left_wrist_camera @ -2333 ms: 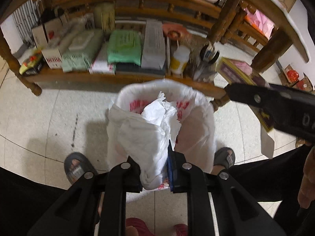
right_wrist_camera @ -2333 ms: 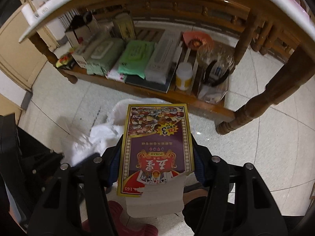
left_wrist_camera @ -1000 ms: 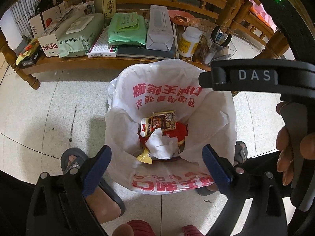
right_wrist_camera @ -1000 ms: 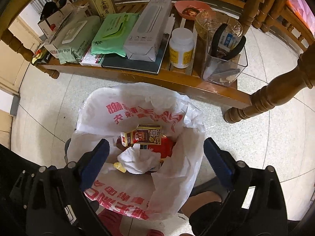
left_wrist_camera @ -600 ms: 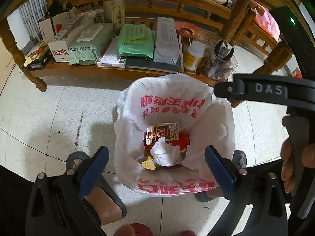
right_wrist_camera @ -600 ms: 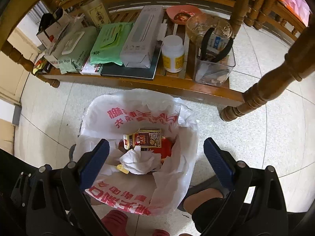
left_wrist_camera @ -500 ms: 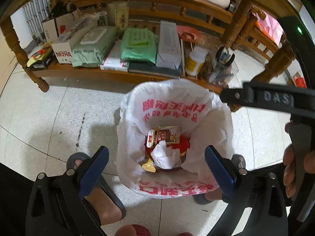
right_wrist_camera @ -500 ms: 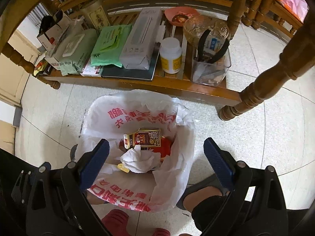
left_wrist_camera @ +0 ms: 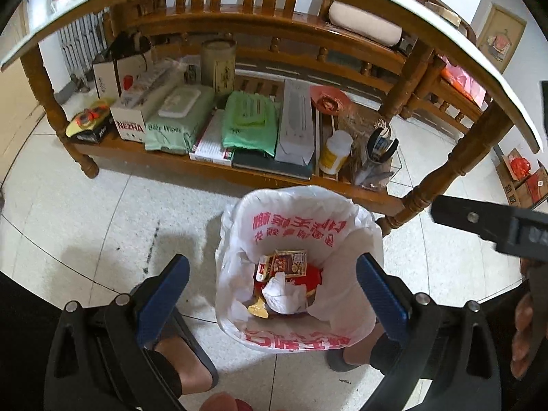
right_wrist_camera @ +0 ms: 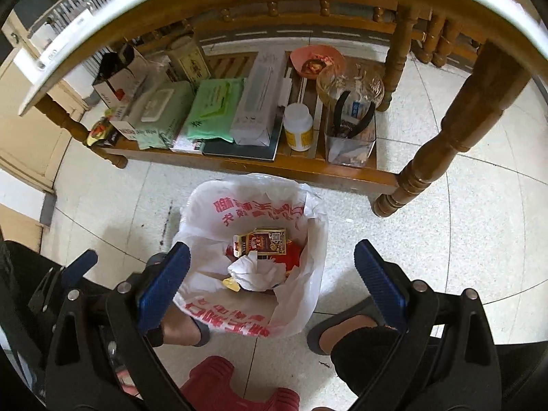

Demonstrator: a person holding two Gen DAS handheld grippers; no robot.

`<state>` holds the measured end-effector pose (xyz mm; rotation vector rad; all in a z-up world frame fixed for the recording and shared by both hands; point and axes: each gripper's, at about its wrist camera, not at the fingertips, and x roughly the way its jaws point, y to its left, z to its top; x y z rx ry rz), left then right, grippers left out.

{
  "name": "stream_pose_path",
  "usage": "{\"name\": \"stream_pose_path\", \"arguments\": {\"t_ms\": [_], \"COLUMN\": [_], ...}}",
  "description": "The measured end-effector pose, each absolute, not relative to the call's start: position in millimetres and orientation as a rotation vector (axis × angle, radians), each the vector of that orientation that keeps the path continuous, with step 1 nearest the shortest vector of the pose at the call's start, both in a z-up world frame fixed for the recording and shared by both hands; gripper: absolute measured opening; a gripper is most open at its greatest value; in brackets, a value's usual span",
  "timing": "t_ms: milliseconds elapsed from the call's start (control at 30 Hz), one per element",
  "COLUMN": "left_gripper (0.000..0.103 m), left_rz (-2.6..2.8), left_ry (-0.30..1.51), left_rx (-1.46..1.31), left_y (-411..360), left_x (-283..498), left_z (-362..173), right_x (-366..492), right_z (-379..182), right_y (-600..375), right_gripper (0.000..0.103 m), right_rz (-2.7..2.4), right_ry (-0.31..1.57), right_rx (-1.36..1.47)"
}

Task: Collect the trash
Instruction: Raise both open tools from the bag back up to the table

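A bin lined with a white plastic bag with red print [left_wrist_camera: 298, 226] stands on the tiled floor; it also shows in the right wrist view [right_wrist_camera: 253, 205]. Inside lie a card box [left_wrist_camera: 291, 262], crumpled white paper [left_wrist_camera: 284, 293] and a red wrapper. The same box [right_wrist_camera: 269, 239] and paper [right_wrist_camera: 251, 272] show in the right wrist view. My left gripper [left_wrist_camera: 272, 287] is open and empty above the bin. My right gripper [right_wrist_camera: 272, 274] is open and empty above it too; its body shows at the right of the left wrist view [left_wrist_camera: 489, 226].
A wooden table's low shelf [left_wrist_camera: 205, 164] behind the bin holds wipes packs, boxes, a white bottle [left_wrist_camera: 334, 152] and a clear pot with pliers. Turned table legs [right_wrist_camera: 445, 147] stand right of the bin. The person's sandalled feet [left_wrist_camera: 178, 346] flank it; a red stool [right_wrist_camera: 236, 387] is below.
Both grippers have let go, the left of the bag and paper, the right of the card box, which now lies in the bin. Both have since risen away from it.
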<state>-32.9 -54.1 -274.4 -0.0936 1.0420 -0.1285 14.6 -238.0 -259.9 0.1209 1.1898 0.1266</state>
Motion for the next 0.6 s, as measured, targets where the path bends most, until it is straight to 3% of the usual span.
{"name": "stream_pose_path", "arguments": {"t_ms": [367, 600], "left_gripper": [0.095, 0.095], "left_rz": [-0.108, -0.116], "left_ry": [0.982, 0.902], "left_rx": [-0.153, -0.159], "left_y": [-39.5, -33.3], "left_x": [-31.6, -13.4], "left_z": [-222.3, -152.6], "right_x": [-10.4, -9.1], "right_z": [-181.7, -108.2], "right_y": [-250.9, -253.4], "right_gripper": [0.094, 0.094], "right_rz": [0.151, 0.188], "right_ry": [1.099, 0.99], "right_rx": [0.097, 0.063]}}
